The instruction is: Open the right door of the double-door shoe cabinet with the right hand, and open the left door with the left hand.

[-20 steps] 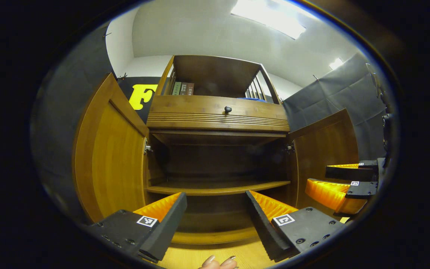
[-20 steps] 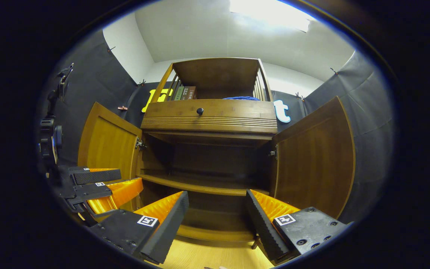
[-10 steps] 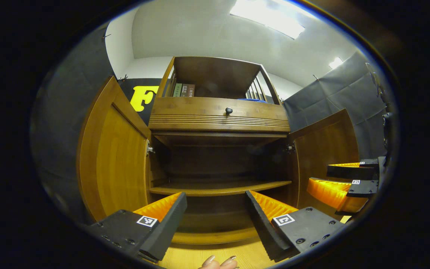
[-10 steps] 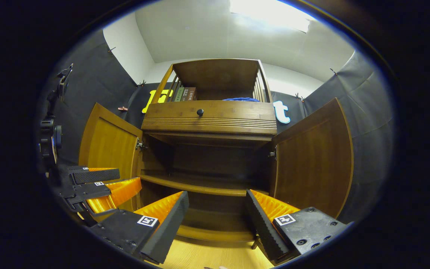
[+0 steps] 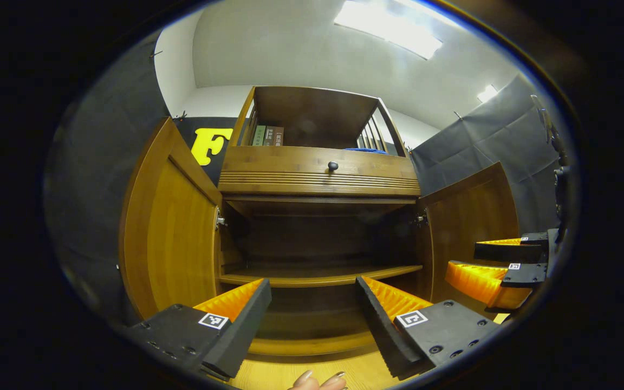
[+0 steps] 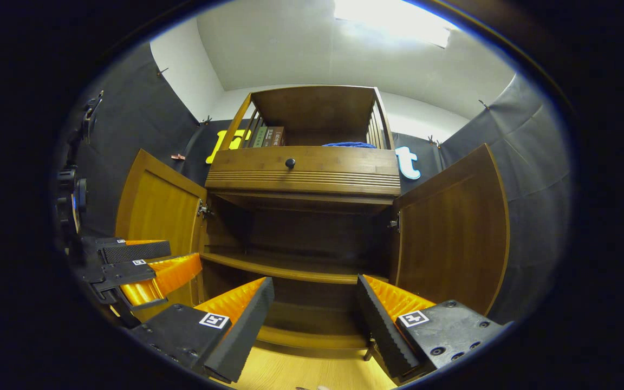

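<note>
Both doors (image 5: pixel 168 233) swung slightly wider; each hand-held gripper (image 5: pixel 312 317) apart, facing open cabinet (image 6: pixel 301 227).

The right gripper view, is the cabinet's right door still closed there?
No, the right door stands swung wide open, showing the dark inside of the cabinet and its shelf.

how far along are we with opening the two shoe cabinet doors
Both look done: the left door and right door stand swung wide, baring the inner shelf. Nothing is in hand; the left gripper and right gripper have open jaws, clear of the doors. Nothing seems left.
</note>
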`<state>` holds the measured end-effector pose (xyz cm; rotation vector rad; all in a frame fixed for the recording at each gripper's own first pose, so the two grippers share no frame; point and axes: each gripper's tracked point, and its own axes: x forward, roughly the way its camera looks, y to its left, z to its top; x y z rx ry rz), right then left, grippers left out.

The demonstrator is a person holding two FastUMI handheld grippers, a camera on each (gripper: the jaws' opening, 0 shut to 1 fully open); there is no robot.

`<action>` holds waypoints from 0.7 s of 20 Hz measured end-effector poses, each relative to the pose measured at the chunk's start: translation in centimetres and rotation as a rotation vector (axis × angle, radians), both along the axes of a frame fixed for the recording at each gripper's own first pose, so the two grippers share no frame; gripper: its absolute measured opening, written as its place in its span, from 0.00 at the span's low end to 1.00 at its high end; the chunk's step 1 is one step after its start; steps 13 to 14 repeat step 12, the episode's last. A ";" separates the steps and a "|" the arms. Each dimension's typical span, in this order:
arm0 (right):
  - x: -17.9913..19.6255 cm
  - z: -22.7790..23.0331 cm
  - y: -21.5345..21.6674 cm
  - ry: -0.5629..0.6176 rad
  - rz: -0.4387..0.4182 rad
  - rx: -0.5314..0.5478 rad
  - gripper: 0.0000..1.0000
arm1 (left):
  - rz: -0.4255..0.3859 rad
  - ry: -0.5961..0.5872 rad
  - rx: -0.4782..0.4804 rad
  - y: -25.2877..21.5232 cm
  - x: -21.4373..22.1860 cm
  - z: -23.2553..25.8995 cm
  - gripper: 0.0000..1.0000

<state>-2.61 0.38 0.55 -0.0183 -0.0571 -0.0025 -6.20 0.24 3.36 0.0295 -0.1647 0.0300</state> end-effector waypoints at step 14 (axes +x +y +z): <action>-0.7 0.3 0.2 -0.008 0.006 0.003 0.97 | 0.008 -0.012 0.001 0.1 -0.7 0.4 0.96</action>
